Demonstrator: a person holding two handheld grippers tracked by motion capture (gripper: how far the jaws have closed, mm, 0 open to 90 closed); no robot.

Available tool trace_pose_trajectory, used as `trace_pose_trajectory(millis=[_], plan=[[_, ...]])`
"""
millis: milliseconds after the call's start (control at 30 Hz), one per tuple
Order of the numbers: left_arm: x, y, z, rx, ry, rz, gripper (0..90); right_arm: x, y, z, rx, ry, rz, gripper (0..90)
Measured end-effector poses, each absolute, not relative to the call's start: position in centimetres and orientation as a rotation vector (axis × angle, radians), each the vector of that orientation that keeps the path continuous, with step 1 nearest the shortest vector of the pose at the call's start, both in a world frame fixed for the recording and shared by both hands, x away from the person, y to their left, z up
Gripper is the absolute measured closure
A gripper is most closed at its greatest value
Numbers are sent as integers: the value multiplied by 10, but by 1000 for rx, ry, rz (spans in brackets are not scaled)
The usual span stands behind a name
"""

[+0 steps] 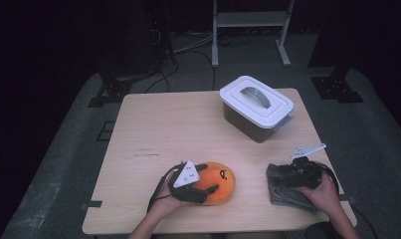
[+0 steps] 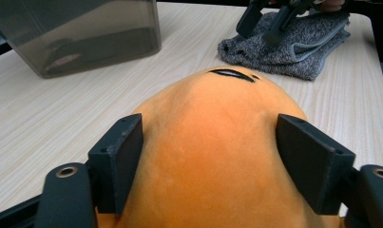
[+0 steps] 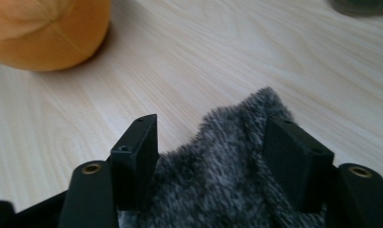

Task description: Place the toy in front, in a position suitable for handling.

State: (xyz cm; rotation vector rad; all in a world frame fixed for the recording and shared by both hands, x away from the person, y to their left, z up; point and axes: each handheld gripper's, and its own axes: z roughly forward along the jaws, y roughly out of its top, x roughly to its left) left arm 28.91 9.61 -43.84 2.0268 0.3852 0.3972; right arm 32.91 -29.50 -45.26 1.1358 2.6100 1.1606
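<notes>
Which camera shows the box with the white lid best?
The high view: the whole box shows there, white lid and grey handle, standing at the table's far right. The left gripper view catches just its smoky wall. The right gripper view shows a dark sliver, probably its base.

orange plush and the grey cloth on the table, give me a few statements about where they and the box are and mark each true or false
1. The orange plush toy lies between the jaws of the left gripper. True.
2. The grey cloth lies on top of the storage box. False: it lies on the wooden table near the front right edge, apart from the box.
3. The box has its white lid on. True.
4. The right gripper is at the plush toy. False: it is over the grey cloth, whose fuzzy edge sits between its jaws.
5. The box stands nearer the person than the plush toy. False: it stands farther back on the table.
</notes>
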Motion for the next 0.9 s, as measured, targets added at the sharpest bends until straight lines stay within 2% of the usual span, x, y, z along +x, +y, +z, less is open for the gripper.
trace_pose_trajectory(millis=[300, 467, 800, 900], plan=[[290, 95, -438, 2020, 388, 391, 210, 333, -293, -463, 1208, 2655, 1045, 440], [290, 95, -432, 2033, 407, 395, 136, 332, -290, -463, 1199, 2642, 1006, 461], [288, 112, -418, 2027, 409, 405, 134, 330, -283, -461, 1194, 2629, 925, 454], [288, 123, -418, 2051, 419, 381, 135, 330, -282, -461, 1176, 2632, 902, 484]])
